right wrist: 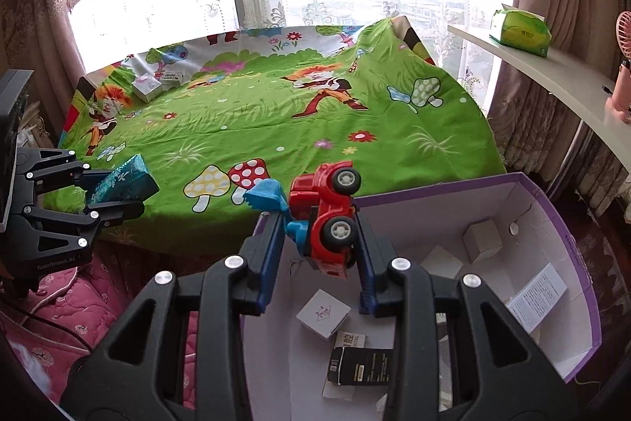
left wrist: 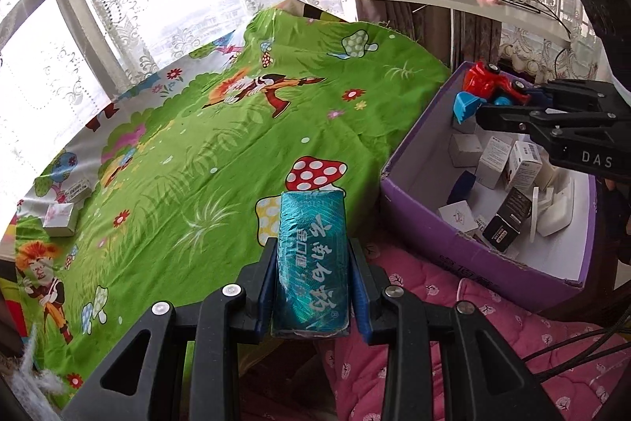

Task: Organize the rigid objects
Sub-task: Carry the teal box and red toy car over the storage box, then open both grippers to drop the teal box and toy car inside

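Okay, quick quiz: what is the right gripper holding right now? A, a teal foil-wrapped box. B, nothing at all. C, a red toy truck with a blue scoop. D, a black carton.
C: in the right wrist view the right gripper is shut on the red toy truck, held above the purple box, while the teal box sits in the left gripper.

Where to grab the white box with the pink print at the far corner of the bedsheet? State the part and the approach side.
Probably grip the white box across its two short upright side walls, coming down from above. It lies flat on the green bedsheet, low and squat, top face up. A flatter carton sits close beside it, so set the fingers on the walls away from it.
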Demonstrator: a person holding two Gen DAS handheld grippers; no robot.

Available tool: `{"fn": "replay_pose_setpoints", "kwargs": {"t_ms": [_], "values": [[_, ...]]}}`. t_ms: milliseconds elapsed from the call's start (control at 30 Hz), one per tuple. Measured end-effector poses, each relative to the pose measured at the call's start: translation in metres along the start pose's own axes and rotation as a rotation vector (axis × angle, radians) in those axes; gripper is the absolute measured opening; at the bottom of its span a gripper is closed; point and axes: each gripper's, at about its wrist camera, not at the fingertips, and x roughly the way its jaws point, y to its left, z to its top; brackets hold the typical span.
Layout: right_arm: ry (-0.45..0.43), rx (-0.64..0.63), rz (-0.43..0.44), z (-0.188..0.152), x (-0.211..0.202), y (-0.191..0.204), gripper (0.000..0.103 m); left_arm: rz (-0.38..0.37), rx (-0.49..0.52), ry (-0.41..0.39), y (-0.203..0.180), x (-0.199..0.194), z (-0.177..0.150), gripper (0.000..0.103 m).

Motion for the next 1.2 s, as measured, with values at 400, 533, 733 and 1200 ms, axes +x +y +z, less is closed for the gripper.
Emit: {"fn": "replay_pose_setpoints", "kwargs": {"t_ms": [400,533,733,1200], "values": [[0.000,0.084,-0.113,-0.016,-0.017,-0.051,0.039,-0.146,0.151,0.029,-0.072,0.027,0.045,0.034],[0.001,0.119,-0.165,-0.019,-0.025,-0.073,0.039,-0.184,0.202,0.029,-0.096,0.034,0.055,0.034],[0.023,0.147,-0.241,-0.023,-0.031,-0.096,0.039,-0.260,0.214,0.031,-0.114,0.047,0.062,0.034],[0.162,0.157,-0.385,-0.009,-0.005,-0.113,0.039,-0.433,0.181,0.018,-0.132,0.083,0.082,0.034]]}}
